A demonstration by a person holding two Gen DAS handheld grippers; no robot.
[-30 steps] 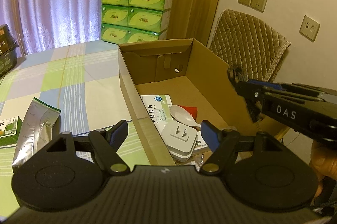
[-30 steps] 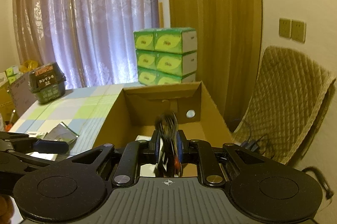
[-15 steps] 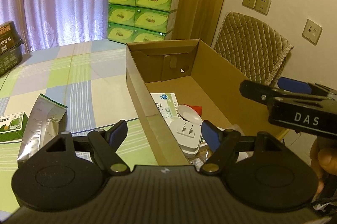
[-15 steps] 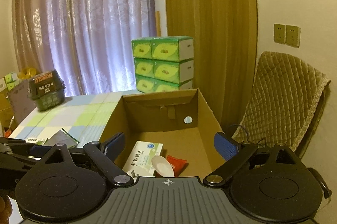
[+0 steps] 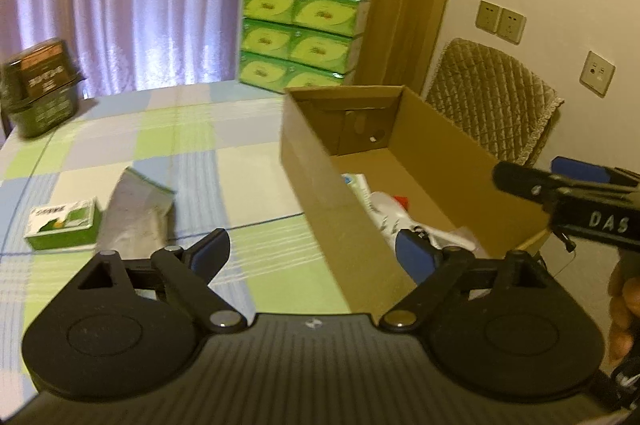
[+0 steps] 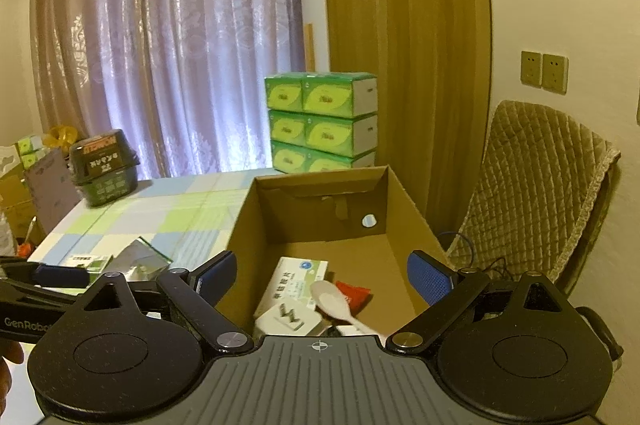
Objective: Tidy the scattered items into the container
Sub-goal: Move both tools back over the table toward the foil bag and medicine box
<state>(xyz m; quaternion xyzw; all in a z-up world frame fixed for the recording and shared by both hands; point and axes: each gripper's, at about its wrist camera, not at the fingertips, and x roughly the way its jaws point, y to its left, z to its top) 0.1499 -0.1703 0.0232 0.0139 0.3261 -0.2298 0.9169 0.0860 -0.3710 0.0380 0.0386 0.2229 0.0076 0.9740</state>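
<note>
Both grippers, left [image 5: 312,259] and right [image 6: 322,279], spread wide, empty, above brown cardboard box [image 6: 404,209]; silver foil pouch [image 5: 134,213], green carton [image 5: 64,225] on checked tablecloth [image 5: 192,161].

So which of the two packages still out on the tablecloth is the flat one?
The silver foil pouch; the small green box beside it is boxy.

One cardboard box [image 6: 404,221]; six tissue packs [image 6: 320,121]; one silver pouch [image 5: 134,213]; one spoon [image 6: 332,301]; one chair [image 6: 536,185].

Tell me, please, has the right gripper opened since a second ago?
Yes. The right gripper was shut on a small item; now its jaws stand wide apart above the cardboard box, empty.
</note>
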